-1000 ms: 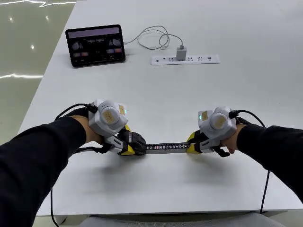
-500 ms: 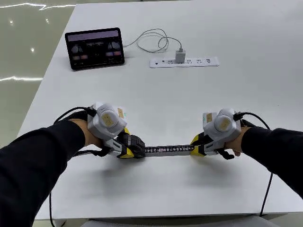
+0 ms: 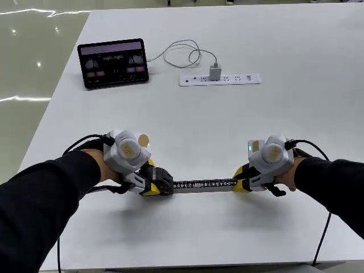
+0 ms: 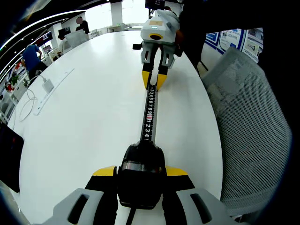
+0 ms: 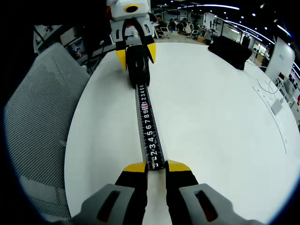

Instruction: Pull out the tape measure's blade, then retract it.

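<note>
Head view: white table (image 3: pixel 239 131); tablet (image 3: pixel 114 62), power strip (image 3: pixel 220 79) beyond blade (image 3: pixel 205 184).

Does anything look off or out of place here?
Nothing stands out. The blade runs straight and unkinked from the case in the left hand-held gripper to the right hand-held gripper.

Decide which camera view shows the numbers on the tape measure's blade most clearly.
The right gripper view: the blade runs up the frame from the right gripper, numerals large and readable. The left gripper view shows smaller digits beyond the case. The head view shows a thin strip, markings unreadable.
</note>
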A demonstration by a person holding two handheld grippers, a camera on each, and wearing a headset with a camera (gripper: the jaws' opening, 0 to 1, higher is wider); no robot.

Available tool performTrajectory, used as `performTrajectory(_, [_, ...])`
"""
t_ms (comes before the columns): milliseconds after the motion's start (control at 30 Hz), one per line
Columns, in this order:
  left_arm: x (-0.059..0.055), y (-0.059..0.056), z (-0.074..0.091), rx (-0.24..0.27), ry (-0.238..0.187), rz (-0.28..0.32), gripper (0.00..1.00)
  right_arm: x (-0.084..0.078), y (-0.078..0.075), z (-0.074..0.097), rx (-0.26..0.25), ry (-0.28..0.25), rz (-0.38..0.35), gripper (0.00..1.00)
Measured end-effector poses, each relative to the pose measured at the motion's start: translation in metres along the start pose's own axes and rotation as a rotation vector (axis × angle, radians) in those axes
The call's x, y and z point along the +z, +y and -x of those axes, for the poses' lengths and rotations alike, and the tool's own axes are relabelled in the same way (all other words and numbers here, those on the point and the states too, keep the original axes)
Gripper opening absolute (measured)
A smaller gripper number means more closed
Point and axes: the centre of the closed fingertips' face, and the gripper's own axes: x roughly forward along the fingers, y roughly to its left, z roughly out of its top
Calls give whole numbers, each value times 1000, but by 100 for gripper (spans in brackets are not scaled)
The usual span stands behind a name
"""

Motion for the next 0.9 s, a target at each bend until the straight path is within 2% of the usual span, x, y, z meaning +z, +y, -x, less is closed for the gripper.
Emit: performTrajectory(900, [1,-1,0,15,-9,6,32,-17,-3,13,-14,6,-14,9])
